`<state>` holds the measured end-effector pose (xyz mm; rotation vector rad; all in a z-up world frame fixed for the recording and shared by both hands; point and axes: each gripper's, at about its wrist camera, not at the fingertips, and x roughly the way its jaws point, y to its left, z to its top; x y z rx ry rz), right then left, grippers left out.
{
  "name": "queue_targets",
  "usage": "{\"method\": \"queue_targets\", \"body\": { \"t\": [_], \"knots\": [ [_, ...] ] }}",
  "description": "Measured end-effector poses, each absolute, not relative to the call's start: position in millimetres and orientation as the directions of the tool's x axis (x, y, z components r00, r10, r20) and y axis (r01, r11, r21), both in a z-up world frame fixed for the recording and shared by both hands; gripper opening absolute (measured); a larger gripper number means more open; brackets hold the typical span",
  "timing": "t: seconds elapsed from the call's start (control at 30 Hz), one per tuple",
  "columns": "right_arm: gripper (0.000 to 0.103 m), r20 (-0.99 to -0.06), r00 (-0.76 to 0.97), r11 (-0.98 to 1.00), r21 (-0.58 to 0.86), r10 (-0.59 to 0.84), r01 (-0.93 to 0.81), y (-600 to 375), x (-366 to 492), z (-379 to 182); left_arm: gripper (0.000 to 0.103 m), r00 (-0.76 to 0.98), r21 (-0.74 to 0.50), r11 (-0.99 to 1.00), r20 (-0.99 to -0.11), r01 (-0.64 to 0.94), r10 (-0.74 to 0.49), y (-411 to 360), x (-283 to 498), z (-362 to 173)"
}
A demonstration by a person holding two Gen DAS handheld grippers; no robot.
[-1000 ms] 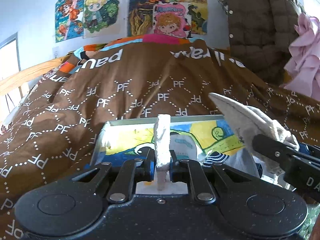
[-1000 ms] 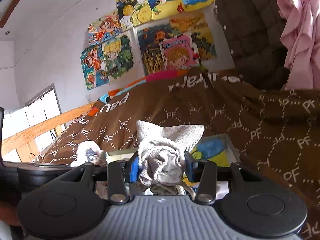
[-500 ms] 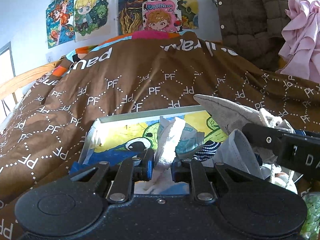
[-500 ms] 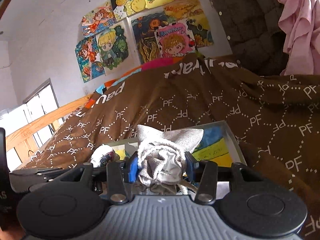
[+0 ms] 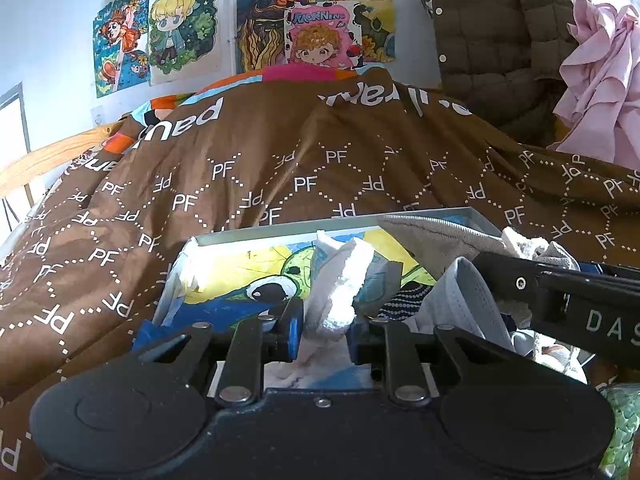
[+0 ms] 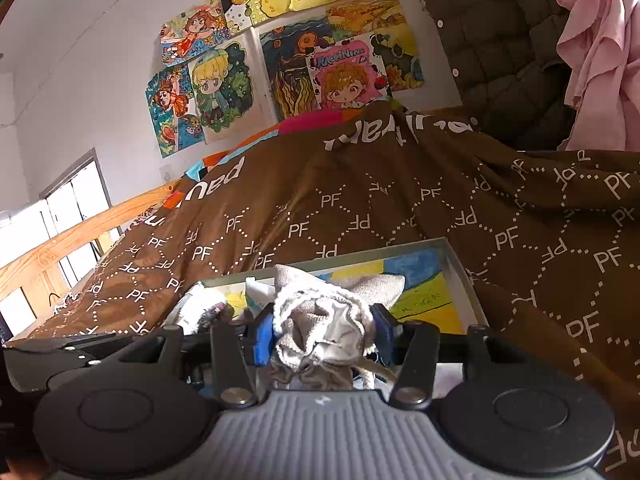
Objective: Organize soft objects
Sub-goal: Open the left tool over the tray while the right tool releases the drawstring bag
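"PF" — bedspread (image 5: 304,168); "MORNING" — poster (image 5: 322,34)

Daylight fills both views, bright and cool. In the right wrist view it comes from a window (image 6: 60,216) far to the left of the hand-held gripper (image 6: 318,336), blown out to plain white. A sunlit patch glares on the box (image 5: 200,268) lining just ahead and left of the left hand-held gripper (image 5: 324,328). The brown blanket (image 5: 280,168) ahead shows soft shadowed folds. Both gripper bodies at the bottom are dark and slightly soft. Fisheye bending curves the edges, and the corners fall to black. The wall drawings (image 6: 224,80) stay sharp.
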<state>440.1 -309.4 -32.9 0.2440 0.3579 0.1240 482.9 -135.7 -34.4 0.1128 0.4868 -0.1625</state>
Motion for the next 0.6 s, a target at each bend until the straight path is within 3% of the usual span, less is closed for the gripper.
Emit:
{"method": "queue_targets", "body": {
  "t": [0.03,0.1,0.3,0.6],
  "knots": [
    [0.057,-0.331,0.93,0.963,0.258,0.161,-0.075,-309.0,439.7,-33.0,0.036,0.869,0.069,0.98,-0.478,0.186,-0.131,-135.4,482.8,-34.1],
    [0.058,-0.327,0.932,0.963,0.259,0.156,-0.071,-309.5,439.0,-33.2,0.042,0.864,0.066,0.981,-0.486,0.185,-0.131,-133.8,482.3,-34.1],
    [0.067,-0.307,0.939,0.96,0.271,0.153,-0.068,-311.6,436.1,-32.5,0.045,0.862,0.057,0.981,-0.489,0.184,-0.133,-130.0,478.8,-33.4],
    [0.077,-0.306,0.941,0.96,0.272,0.147,-0.062,-313.2,433.7,-31.3,0.071,0.872,0.019,0.991,-0.477,0.13,-0.106,-115.6,469.8,-26.4]
  ]
}}
